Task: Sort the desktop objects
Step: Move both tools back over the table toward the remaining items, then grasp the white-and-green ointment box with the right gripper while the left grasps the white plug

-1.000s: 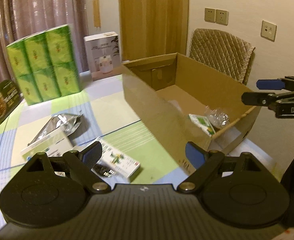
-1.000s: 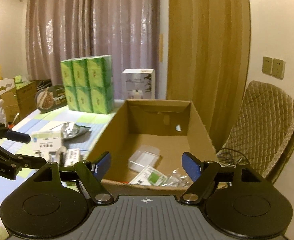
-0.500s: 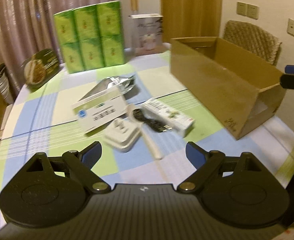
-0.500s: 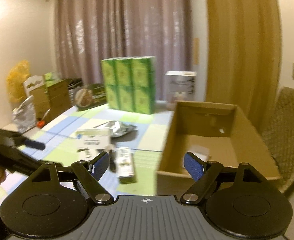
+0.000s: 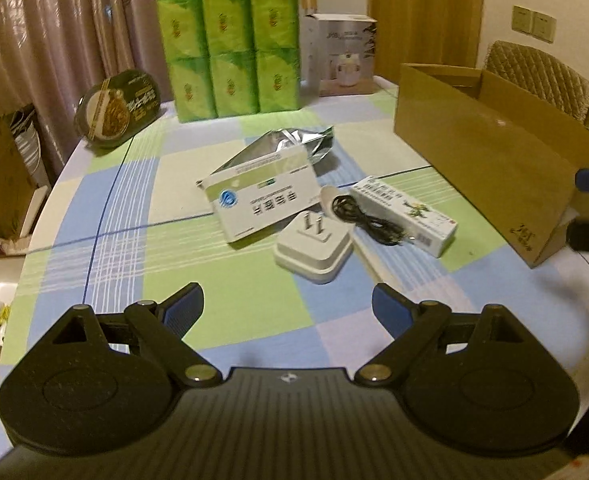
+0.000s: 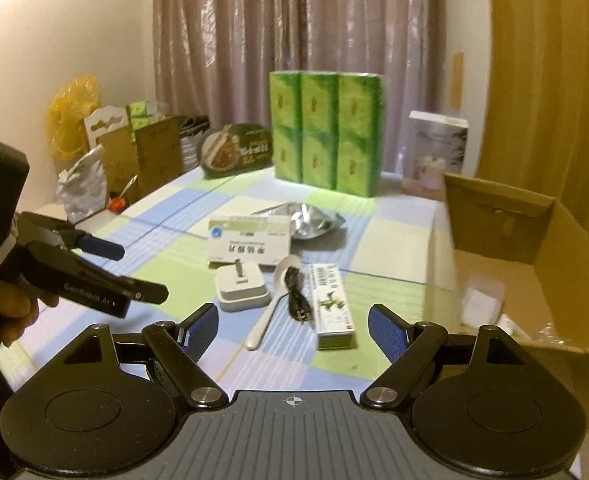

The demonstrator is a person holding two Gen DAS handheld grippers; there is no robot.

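A cluster lies mid-table: a white medicine box [image 5: 262, 196] [image 6: 250, 242], a silver foil bag [image 5: 294, 146] [image 6: 306, 220], a white plug adapter [image 5: 314, 248] [image 6: 240, 286], a white spoon [image 6: 272, 306], a black cable [image 5: 368, 220] [image 6: 296, 294] and a narrow green-and-white box [image 5: 408, 214] [image 6: 332, 304]. An open cardboard box [image 5: 490, 156] [image 6: 534, 264] stands to the right. My left gripper [image 5: 288, 308] is open and empty, just short of the adapter; it also shows in the right wrist view [image 6: 134, 268]. My right gripper [image 6: 292, 330] is open and empty, near the spoon.
A pack of green tissue packs [image 5: 228, 44] [image 6: 326, 128], a white appliance box [image 5: 340, 54] and a dark round food tray [image 5: 118, 108] stand at the table's far edge. A quilted chair [image 5: 542, 76] is behind the cardboard box. Bags and cartons [image 6: 134, 156] crowd the left.
Both grippers have swung left, away from the cardboard box, and now face the cluster of loose items. Both stay open and empty.
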